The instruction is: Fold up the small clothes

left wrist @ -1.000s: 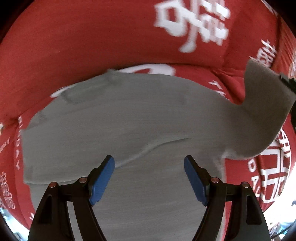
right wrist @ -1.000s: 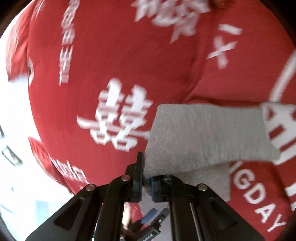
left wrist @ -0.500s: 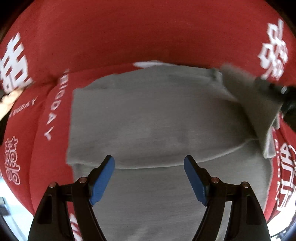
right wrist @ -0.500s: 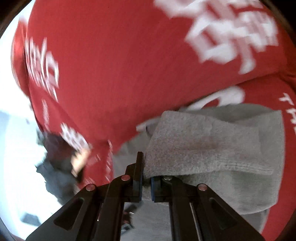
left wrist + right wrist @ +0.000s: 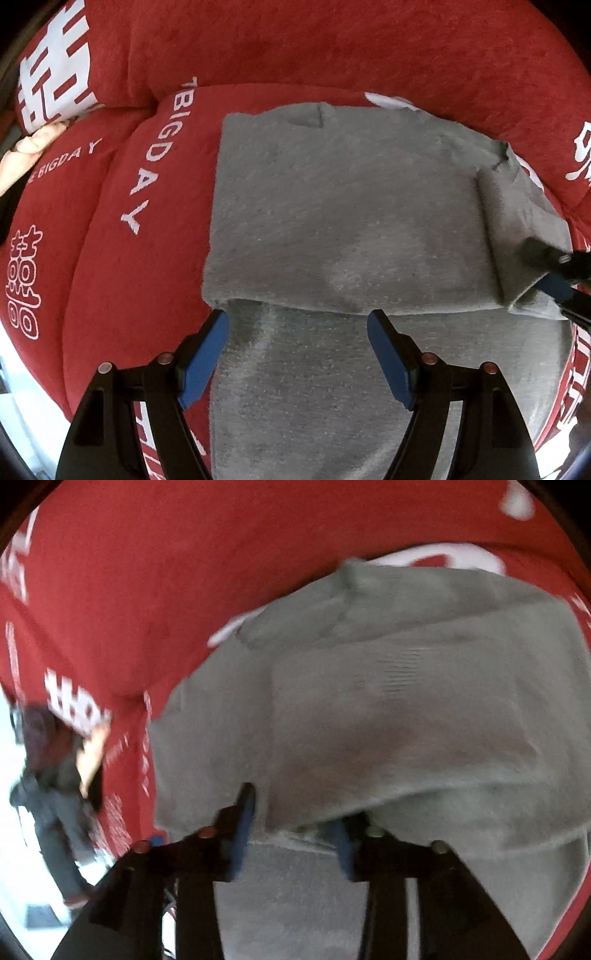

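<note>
On the red printed cover (image 5: 147, 258), the grey garment (image 5: 332, 221) lies folded. Your left gripper (image 5: 298, 350) hangs wide open, empty; your right gripper (image 5: 291, 834) has just been opening, its folded edge between the jaws.

Both views are evenly and softly lit, with strong fisheye bending and dark vignetted corners. The left wrist view is rendered sharply, while the right wrist view is smeared by motion blur.
</note>
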A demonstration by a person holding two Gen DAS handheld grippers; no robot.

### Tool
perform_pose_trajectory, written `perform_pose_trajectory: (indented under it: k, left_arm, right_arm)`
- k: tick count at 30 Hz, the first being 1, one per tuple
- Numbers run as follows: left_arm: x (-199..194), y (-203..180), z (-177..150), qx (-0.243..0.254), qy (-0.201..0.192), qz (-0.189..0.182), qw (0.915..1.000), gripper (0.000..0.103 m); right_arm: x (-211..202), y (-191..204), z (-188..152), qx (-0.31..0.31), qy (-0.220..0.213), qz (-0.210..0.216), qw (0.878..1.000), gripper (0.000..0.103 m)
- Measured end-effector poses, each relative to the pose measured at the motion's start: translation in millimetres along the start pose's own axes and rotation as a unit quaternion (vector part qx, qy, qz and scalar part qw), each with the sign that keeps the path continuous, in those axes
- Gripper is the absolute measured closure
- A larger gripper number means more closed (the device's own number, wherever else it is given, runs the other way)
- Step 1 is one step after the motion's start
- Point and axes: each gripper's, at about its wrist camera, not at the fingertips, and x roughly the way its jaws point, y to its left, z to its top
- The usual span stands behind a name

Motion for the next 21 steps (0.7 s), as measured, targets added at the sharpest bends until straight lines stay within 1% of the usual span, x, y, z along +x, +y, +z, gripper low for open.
perform_pose_trajectory:
  k: [2,3,4,5,6,7,8,10,11,12,14,15,17,19,21]
  left_arm:
    - [0.0,2.4,1.9,-0.003,0.0,-0.004,1.0,0.025]
    - [-0.3,3.3,2.6,-0.004,0.0,-0.006,1.0,0.025]
    - [-1.5,3.8,2.9,-0.003,0.0,-0.007,1.0,0.025]
    - [-2.6,4.8,3.2,-0.002,-0.001,-0.007,1.0,0.025]
    - [-5.1,5.9,3.0,-0.001,-0.003,-0.008,1.0,0.025]
    - [-7.8,8.0,2.7,0.0,-0.007,-0.009,0.9999,0.025]
    - [-10.5,10.1,2.1,-0.001,-0.01,-0.01,0.9999,0.025]
    - [-17.1,14.4,-0.5,-0.002,-0.019,-0.008,0.9998,0.025]
    - [-18.8,17.8,-1.3,-0.004,-0.023,-0.006,0.9997,0.025]
    - [-20.8,21.5,-2.5,-0.007,-0.027,-0.002,0.9996,0.025]
    - [-23.0,29.4,-5.2,-0.014,-0.029,0.003,0.9995,0.025]
    - [-23.8,33.9,-6.8,-0.019,-0.029,0.004,0.9994,0.025]
    - [-24.5,40.1,-10.0,-0.024,-0.026,0.008,0.9993,0.025]
    - [-23.7,46.6,-12.7,-0.027,-0.024,0.01,0.9993,0.025]
    - [-23.9,50.8,-14.8,-0.028,-0.023,0.011,0.9993,0.025]
  right_arm:
    - [-11.0,-14.6,1.5,0.054,-0.024,0.024,0.998,0.058]
    - [-16.8,-29.1,2.5,0.096,-0.041,0.041,0.994,0.06]
    - [-19.2,-38.8,3.7,0.128,-0.052,0.054,0.989,0.067]
    - [-20.8,-48.8,4.8,0.162,-0.064,0.071,0.982,0.094]
    - [-21.9,-56.0,5.7,0.189,-0.074,0.079,0.976,0.096]
    - [-24.1,-56.9,7.3,0.196,-0.085,0.078,0.974,0.096]
    - [-26.7,-50.5,9.9,0.178,-0.097,0.073,0.977,0.096]
    - [-27.8,-13.7,16.0,0.078,-0.101,0.055,0.99,0.096]
    - [-24.0,12.9,16.4,0.003,-0.091,0.045,0.995,0.096]
    - [-19.4,32.7,14.4,-0.05,-0.079,0.039,0.995,0.096]
    - [-5.1,69.7,6.8,-0.146,-0.048,0.026,0.988,0.096]
    - [4.5,87.5,-0.6,-0.194,-0.033,0.014,0.98,0.096]
    - [28.6,112.9,-15.4,-0.265,-0.001,-0.008,0.964,0.096]
    - [45.3,118.0,-22.2,-0.285,0.023,-0.018,0.958,0.094]
    - [58.0,111.5,-24.2,-0.279,0.056,-0.029,0.958,0.091]
